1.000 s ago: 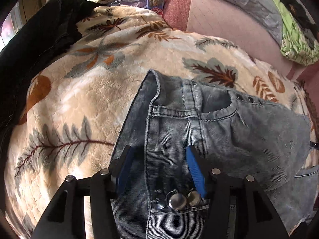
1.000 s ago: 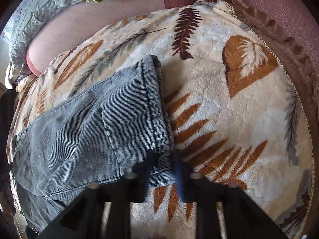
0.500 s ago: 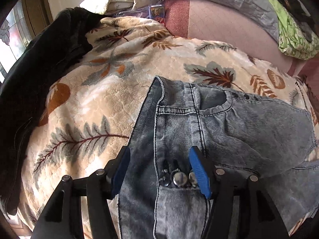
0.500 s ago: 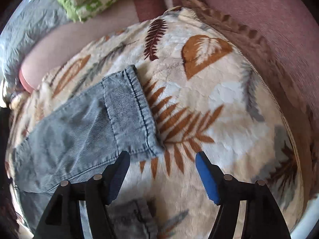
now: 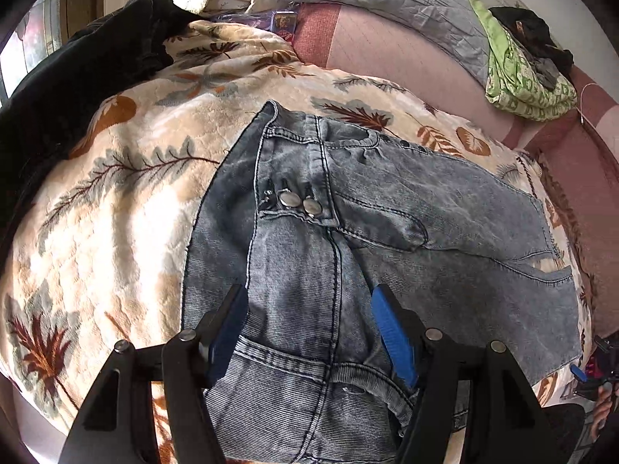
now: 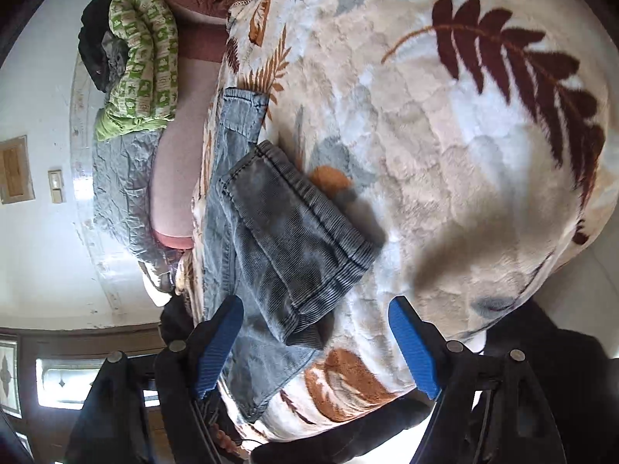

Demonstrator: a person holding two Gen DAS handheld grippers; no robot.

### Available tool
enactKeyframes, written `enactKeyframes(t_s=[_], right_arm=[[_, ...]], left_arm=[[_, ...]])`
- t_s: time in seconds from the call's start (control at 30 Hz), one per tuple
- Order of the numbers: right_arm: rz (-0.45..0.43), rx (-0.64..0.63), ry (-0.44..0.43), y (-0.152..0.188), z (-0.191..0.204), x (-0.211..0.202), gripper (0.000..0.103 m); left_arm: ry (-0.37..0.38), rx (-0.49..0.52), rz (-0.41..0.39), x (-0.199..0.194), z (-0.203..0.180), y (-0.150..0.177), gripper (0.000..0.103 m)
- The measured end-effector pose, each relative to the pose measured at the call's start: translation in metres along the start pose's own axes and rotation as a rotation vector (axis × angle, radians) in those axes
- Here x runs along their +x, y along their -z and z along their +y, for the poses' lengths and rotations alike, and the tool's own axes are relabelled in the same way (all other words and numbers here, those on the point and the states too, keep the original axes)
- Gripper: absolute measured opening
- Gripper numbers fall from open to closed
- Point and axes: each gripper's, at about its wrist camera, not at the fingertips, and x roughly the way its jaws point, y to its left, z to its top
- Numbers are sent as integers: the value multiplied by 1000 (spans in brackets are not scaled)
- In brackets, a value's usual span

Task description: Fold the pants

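Lying spread across the leaf-print blanket (image 5: pixel 116 201) is a pair of grey-blue jeans (image 5: pixel 406 212), waistband end towards 11 o'clock in the left wrist view and the legs trailing off to 3 o'clock. You can see the metal fly buttons (image 5: pixel 296 202) right in the middle of the denim, and a back pocket seam down near 6 o'clock.

The left gripper (image 5: pixel 313 332) sits low over the seat of the jeans with its blue pads (image 5: pixel 392 338) wide apart, nothing pinched between them, denim just showing in the gap.

The right gripper (image 6: pixel 315 342) is spread wide too, holding nothing. From its camera everything's rotated: a cuffed leg end (image 6: pixel 294 232) lies folded over on the blanket just past the tips, around 11 o'clock from them, with a second hem (image 6: pixel 243 104) poking out further up at 11 o'clock.

Other stuff around: a dark jacket (image 5: pixel 69 89) heaped at 10 o'clock, a grey quilted pillow (image 5: pixel 387 4) at 12, a green patterned cloth (image 5: pixel 522 85) at 2 o'clock, all on a pinkish bed (image 5: pixel 406 58).
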Motion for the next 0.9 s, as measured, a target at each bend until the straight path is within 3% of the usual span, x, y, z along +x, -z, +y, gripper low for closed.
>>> enactKeyframes(t_s=[0.1, 0.13, 0.17, 0.23, 0.27, 0.37, 0.43, 0.5, 0.57, 0.6, 0.63, 0.67, 0.73, 0.83, 0.9], right_arm=[[-12, 6, 18, -5, 2, 17, 79], [-12, 32, 1, -7, -3, 19, 70], [-21, 29, -6, -9, -2, 23, 42], [-29, -61, 42, -10, 10, 25, 14], [-51, -144, 94, -9, 21, 20, 10], [-237, -456, 292, 3, 77, -9, 10], [-294, -640, 425, 14, 101, -18, 10], [-212, -731, 595, 17, 93, 6, 11], [24, -708, 738, 10, 55, 47, 26], [-27, -722, 705, 12, 54, 41, 27], [-33, -716, 676, 11, 59, 34, 38], [-39, -669, 617, 6, 61, 23, 56], [-130, -574, 524, -6, 68, -4, 67], [-252, -569, 492, -27, 90, -29, 67], [-225, -567, 398, -41, 102, -26, 67]], left_arm=[[-8, 1, -3, 3, -2, 7, 68], [-12, -4, 1, 4, -2, 9, 68], [-11, -10, 5, 5, -1, 10, 68], [-16, -14, 14, 8, 0, 13, 68], [-24, -14, 17, 10, 1, 15, 68], [-54, -6, 30, 15, 4, 19, 68], [-61, -3, 37, 18, 7, 22, 68], [-70, 7, 34, 21, 7, 24, 68], [-86, 22, 33, 24, 6, 25, 72], [-90, 24, 38, 25, 6, 25, 72], [-89, 24, 34, 25, 6, 25, 72], [-88, 25, 34, 25, 6, 25, 72], [-87, 25, 37, 25, 7, 25, 72], [-80, 8, 32, 19, 7, 25, 72], [-71, 9, 21, 13, 5, 26, 72]])
